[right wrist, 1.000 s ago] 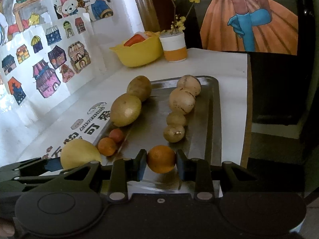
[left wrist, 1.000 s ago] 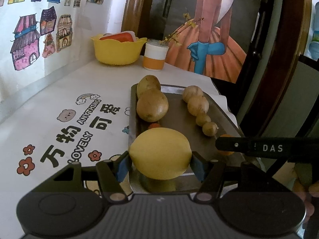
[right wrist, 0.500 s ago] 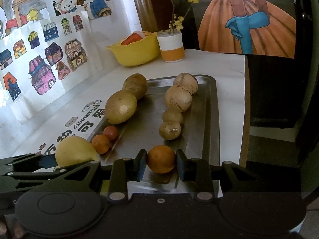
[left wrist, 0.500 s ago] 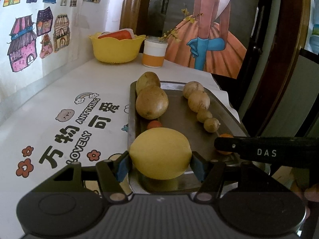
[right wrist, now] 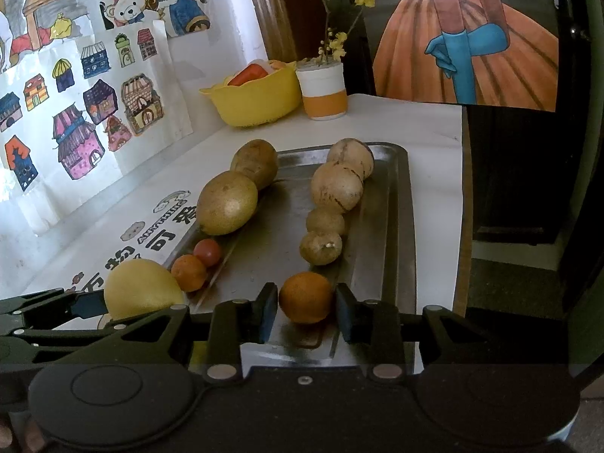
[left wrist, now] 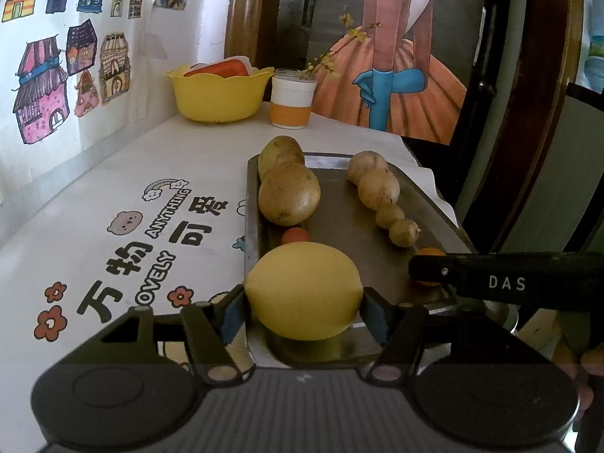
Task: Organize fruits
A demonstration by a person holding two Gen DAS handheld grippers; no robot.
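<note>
**Q:** What is on the left side?

**A:** My left gripper [left wrist: 304,302] has its jaws spread wide and closed against both sides of a big yellow lemon [left wrist: 304,290]. I hold it just over the near left corner of a metal tray [right wrist: 400,204], at the near end of the left row. I judge it belongs there: beyond it sit a small orange fruit [right wrist: 188,272], a small red fruit [right wrist: 207,251], then two large brown fruits [right wrist: 226,202].

**Q:** And to the right?

**A:** The tray's right row runs from two large tan fruits [right wrist: 337,187] at the far end down to two small ones [right wrist: 321,248]. My right gripper [right wrist: 305,307] brackets a small orange [right wrist: 305,297] at the near end of that row. Its jaws are partly open, with a sliver of space showing on each side, so it appears to rest on the tray, not to be squeezed.

**Q:** Why there?

**A:** Each row seems sorted by size, apart from my lemon, so the orange completes the right line.
</note>
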